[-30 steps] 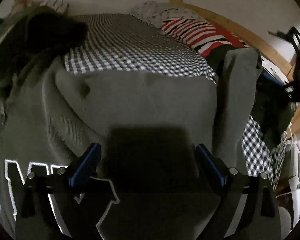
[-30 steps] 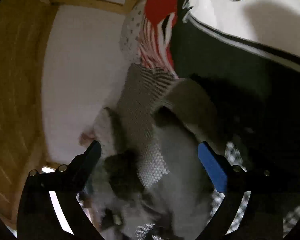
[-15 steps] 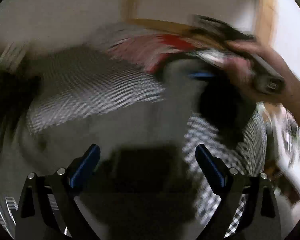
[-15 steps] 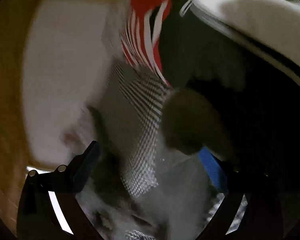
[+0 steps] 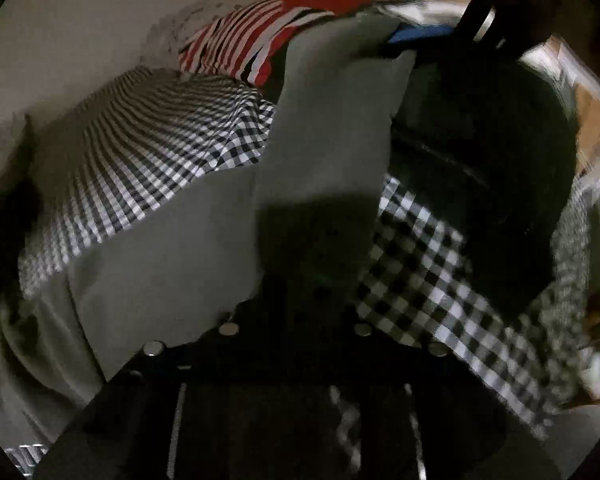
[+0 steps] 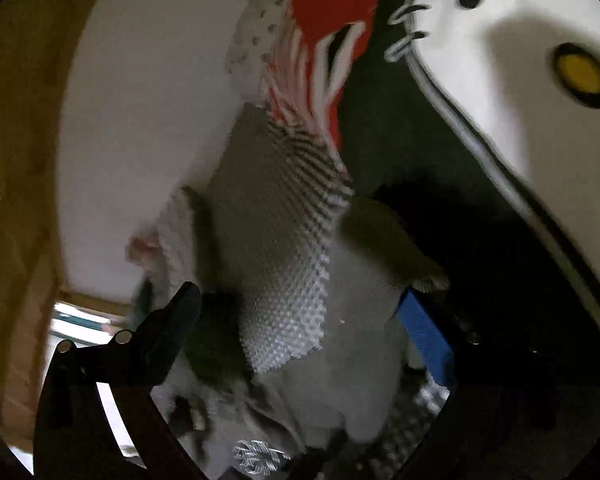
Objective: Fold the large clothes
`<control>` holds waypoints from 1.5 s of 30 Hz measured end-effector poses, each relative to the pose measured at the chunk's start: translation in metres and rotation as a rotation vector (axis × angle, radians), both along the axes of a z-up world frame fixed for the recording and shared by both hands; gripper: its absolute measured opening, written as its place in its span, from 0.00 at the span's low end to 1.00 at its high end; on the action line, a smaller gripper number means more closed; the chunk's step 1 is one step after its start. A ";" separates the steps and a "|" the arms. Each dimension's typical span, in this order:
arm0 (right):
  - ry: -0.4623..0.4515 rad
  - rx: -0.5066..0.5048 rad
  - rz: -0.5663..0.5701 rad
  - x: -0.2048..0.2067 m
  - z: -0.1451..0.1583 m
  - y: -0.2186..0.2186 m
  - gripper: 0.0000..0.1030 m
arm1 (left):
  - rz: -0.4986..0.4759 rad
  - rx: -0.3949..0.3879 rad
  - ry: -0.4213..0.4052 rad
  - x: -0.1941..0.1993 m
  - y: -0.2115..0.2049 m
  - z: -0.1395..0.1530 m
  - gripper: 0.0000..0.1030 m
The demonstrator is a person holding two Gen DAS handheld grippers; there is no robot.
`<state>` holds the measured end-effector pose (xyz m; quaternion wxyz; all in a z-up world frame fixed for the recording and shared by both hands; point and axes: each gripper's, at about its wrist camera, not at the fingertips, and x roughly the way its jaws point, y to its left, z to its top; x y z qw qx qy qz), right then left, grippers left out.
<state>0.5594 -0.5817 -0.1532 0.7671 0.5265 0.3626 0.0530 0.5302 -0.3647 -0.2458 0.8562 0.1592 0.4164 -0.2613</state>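
One grey sleeve point(image 5: 332, 120) running near to far, pinched by left gripper point(image 5: 296, 304); right gripper point(image 6: 300, 320) spread wide.

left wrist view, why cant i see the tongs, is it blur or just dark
Left wrist view: mostly darkness; the tongs sit in deep shadow over the grey sweatshirt fabric, with slight blur on the black-and-white checked cloth. Right wrist view: brighter, smeared by motion.
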 end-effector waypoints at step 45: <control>-0.497 -0.539 1.048 -0.036 0.092 0.544 0.24 | 1.058 -0.306 -0.119 -0.161 0.467 0.075 0.90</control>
